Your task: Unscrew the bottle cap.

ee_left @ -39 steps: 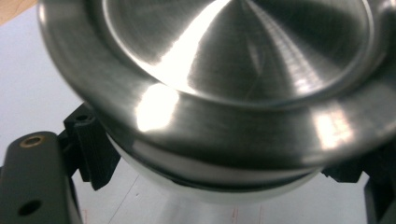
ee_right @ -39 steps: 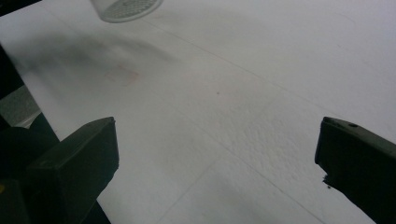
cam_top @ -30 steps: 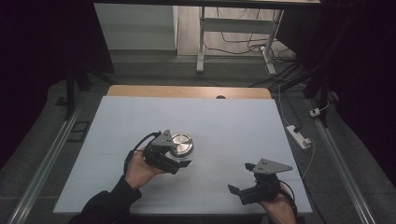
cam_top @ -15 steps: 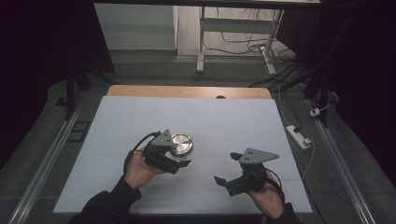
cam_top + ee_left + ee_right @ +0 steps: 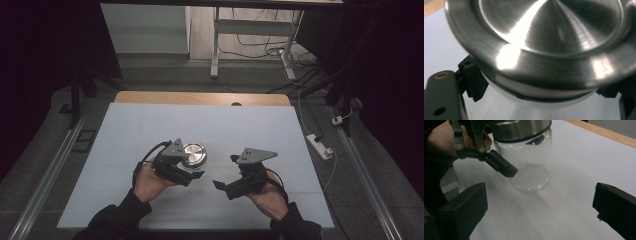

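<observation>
A clear glass jar [image 5: 529, 162] with a brushed steel lid [image 5: 193, 154] stands slightly tilted on the white table [image 5: 150, 125], left of centre. My left gripper [image 5: 191, 169] is shut on the jar's glass body just under the lid [image 5: 549, 37], one black jaw on either side. In the right gripper view one left finger [image 5: 501, 167] lies across the glass. My right gripper [image 5: 226, 172] hovers a little to the right of the jar, open, with nothing between its wide-set fingers [image 5: 464, 207], and it points at the jar's base.
A wooden strip [image 5: 200, 98] runs along the table's far edge. A white power strip [image 5: 320, 146] and cables lie on the floor to the right. Metal rails [image 5: 55, 165] flank the table. Bare table surface lies behind and to both sides of the jar.
My right gripper has travelled left and slightly up, from the table's front right corner to close beside the jar. The left gripper and the jar have stayed put.
</observation>
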The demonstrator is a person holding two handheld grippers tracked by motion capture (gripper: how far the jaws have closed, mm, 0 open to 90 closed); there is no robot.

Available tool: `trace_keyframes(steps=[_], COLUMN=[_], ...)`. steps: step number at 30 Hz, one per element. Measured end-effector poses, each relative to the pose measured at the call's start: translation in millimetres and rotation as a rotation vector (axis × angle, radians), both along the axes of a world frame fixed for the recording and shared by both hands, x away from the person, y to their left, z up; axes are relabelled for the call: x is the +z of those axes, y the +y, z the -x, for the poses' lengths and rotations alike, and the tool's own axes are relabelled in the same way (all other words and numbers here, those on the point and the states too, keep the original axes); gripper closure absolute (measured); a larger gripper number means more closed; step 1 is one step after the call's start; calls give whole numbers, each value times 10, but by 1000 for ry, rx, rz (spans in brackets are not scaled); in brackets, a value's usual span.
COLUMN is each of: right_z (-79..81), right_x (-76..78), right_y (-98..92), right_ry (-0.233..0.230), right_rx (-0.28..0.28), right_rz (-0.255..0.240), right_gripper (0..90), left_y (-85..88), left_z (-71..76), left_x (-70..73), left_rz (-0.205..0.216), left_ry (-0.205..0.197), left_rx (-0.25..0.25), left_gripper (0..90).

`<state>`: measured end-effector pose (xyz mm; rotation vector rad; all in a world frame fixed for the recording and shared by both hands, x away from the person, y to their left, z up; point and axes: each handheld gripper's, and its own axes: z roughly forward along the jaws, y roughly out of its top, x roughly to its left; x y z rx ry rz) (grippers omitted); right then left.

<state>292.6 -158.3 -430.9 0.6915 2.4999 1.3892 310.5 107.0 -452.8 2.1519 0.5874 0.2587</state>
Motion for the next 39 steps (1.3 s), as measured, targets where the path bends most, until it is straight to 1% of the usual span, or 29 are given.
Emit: trace_keyframes(steps=[5,10,14,17,18,19,23,29,32,34,35,36,37,38,39], right_z=[-20,-66,-112,-144,-144,-167,-211,-242,-255,-257,-255,-249,-241,-239,-244], right_x=[69,147,194,204,204,210,227,212,192,182,180,183,182,185,190], right_y=[109,247,384,480,480,536,645,808,852,858,854,847,846,841,832], right_ry=[-21,-25,-29,-34,-34,-40,-38,-55,-67,-74,-71,-76,-90,-98,-93], right_rx=[-2,10,2,3,3,2,7,17,17,31,45,55,67,82,94], right_rz=[21,17,13,12,12,13,0,23,35,37,29,21,24,24,20], right_gripper=[0,0,0,0,0,0,0,0,53,125,165,172,176,177,178], left_y=[-6,-24,-29,-29,-30,-33,-42,-49,-55,-56,-54,-50,-43,-44,-35], left_z=[1,10,14,16,15,15,15,16,20,20,18,18,20,27,25], left_x=[0,-5,-5,-5,-5,-8,-14,-19,-22,-20,-19,-17,-11,-9,-1], left_rz=[2,-3,-4,-3,-3,-4,-11,-15,-11,-11,-10,-6,-13,-10,-15], left_ry=[1,-1,-1,1,1,4,4,8,9,11,13,12,6,3,1], left_rx=[-1,-4,-5,-3,-2,-2,-1,-6,-8,-12,-15,-19,-31,-36,-47], left_gripper=[156,155,156,156,156,156,156,155,156,156,156,155,156,155,155])
